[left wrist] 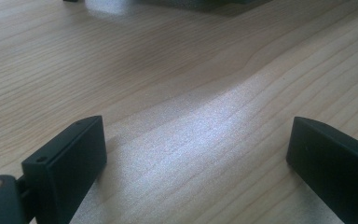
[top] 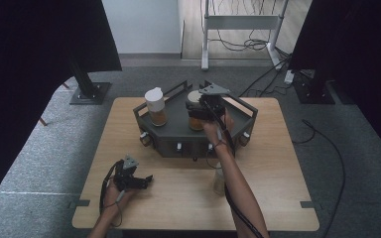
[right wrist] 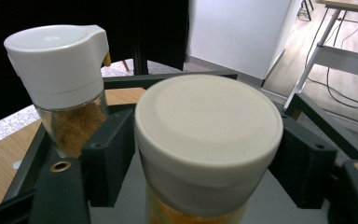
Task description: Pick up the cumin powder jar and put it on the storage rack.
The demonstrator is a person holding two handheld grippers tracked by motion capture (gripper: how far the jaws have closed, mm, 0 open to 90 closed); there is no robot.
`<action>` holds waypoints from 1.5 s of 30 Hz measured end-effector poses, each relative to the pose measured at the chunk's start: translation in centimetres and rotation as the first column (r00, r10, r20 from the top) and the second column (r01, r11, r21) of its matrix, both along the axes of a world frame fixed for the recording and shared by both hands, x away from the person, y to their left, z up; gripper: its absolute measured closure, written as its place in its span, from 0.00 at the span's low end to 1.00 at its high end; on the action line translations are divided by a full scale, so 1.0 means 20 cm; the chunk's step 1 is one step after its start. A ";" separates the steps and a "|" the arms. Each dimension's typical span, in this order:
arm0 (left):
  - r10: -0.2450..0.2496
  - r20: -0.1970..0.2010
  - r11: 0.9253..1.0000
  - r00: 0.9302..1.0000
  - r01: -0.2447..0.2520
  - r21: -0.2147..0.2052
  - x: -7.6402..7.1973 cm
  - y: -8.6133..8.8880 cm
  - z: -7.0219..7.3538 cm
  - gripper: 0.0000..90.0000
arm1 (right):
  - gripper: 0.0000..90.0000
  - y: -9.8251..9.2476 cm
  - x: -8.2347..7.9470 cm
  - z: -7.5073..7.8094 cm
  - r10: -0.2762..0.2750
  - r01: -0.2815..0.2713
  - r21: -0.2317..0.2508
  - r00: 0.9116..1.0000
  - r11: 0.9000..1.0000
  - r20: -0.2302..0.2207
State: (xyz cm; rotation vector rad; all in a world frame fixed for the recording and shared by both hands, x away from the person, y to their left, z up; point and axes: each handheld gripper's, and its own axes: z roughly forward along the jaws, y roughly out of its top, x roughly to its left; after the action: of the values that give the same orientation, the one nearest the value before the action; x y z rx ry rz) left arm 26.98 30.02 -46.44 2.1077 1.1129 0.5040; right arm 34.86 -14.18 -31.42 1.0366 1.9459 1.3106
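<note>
From above we see the right gripper (top: pixel 202 113) at a spice jar (top: pixel 196 111) on the dark tray (top: pixel 178 131); its own view shows the jaws flanking the jar's cream lid (right wrist: pixel 208 123), whether pressing we cannot tell; the left gripper (left wrist: pixel 196 158) gapes empty over the wooden table (left wrist: pixel 168 70).

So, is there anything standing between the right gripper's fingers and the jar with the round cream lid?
Nothing visible. The right gripper has its fingers on both sides of the cream-lidded glass jar. The white-capped spice jar stands apart, to the side.

The jar lid (right wrist: pixel 209 123) bears faint embossing, seemingly lettering, unreadable.
</note>
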 end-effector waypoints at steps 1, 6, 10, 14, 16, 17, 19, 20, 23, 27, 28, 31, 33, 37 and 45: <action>0.000 0.000 1.000 1.000 0.000 0.000 0.00 0.00 0.00 0.05 | 0.26 0.00 0.00 0.00 0.002 -0.002 -0.002 1.000 1.000 0.000; 0.000 0.000 1.000 1.000 0.000 0.000 0.00 0.00 0.00 0.05 | 0.15 0.00 0.03 0.02 0.030 -0.030 -0.007 0.999 1.000 -0.035; 0.000 0.000 1.000 1.000 0.000 0.000 0.00 0.00 0.00 0.05 | 0.14 -0.01 0.01 0.01 0.037 -0.037 -0.005 0.999 0.999 -0.025; 0.000 0.000 1.000 1.000 0.000 0.000 0.00 0.00 0.00 0.05 | 0.13 -0.01 0.00 0.02 0.036 -0.036 -0.012 0.999 0.999 -0.027; 0.000 0.000 1.000 1.000 0.000 0.000 0.00 0.00 0.00 0.05 | 0.13 -0.01 -0.01 0.03 0.033 -0.033 -0.013 0.999 0.999 -0.026; 0.000 0.000 1.000 1.000 0.000 0.000 0.00 0.00 0.00 0.05 | 0.13 -0.01 -0.01 0.03 0.033 -0.033 -0.012 0.999 0.999 -0.024; 0.000 0.000 1.000 1.000 0.000 0.000 0.00 0.00 0.00 0.05 | 0.14 -0.02 -0.02 0.03 0.033 -0.033 -0.006 0.999 0.999 -0.022; 0.001 0.000 1.000 1.000 -0.001 0.000 0.00 0.00 0.00 0.05 | 0.14 -0.03 -0.03 0.03 0.033 -0.033 -0.005 0.999 0.999 -0.022; 0.002 0.000 1.000 1.000 -0.002 0.000 0.00 0.00 0.00 0.05 | 0.14 -0.04 -0.05 0.04 0.032 -0.032 -0.001 0.999 0.999 -0.016; 0.003 -0.001 1.000 1.000 -0.003 0.000 0.00 0.00 0.00 0.05 | 0.14 -0.05 -0.08 0.04 0.038 -0.038 -0.002 0.999 0.999 -0.005; 0.003 -0.001 1.000 1.000 -0.003 0.000 0.00 0.00 0.00 0.05 | 0.14 -0.06 -0.08 0.05 0.039 -0.039 -0.005 0.999 0.999 -0.003; 0.003 -0.001 1.000 1.000 -0.003 0.000 0.00 0.00 0.00 0.05 | 0.14 -0.07 -0.11 0.05 0.045 -0.045 -0.004 0.999 0.999 0.005; 0.003 -0.001 1.000 1.000 -0.003 0.000 0.00 0.00 0.00 0.05 | 0.14 -0.08 -0.12 0.06 0.051 -0.051 -0.007 0.999 0.999 0.008; 0.003 -0.001 1.000 1.000 -0.003 0.000 0.00 0.00 0.00 0.05 | 0.14 -0.11 -0.15 0.06 0.053 -0.053 -0.005 0.998 0.999 0.012; 0.004 -0.001 1.000 1.000 -0.004 0.000 0.00 0.00 0.00 0.04 | 0.15 -0.17 -0.19 0.08 0.065 -0.064 -0.012 0.998 0.998 0.014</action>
State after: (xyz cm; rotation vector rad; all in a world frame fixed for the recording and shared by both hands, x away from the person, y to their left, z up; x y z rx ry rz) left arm 26.99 29.92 -46.44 2.1063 1.1179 0.5052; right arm 30.98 -17.55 -29.88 0.9638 1.9892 1.3362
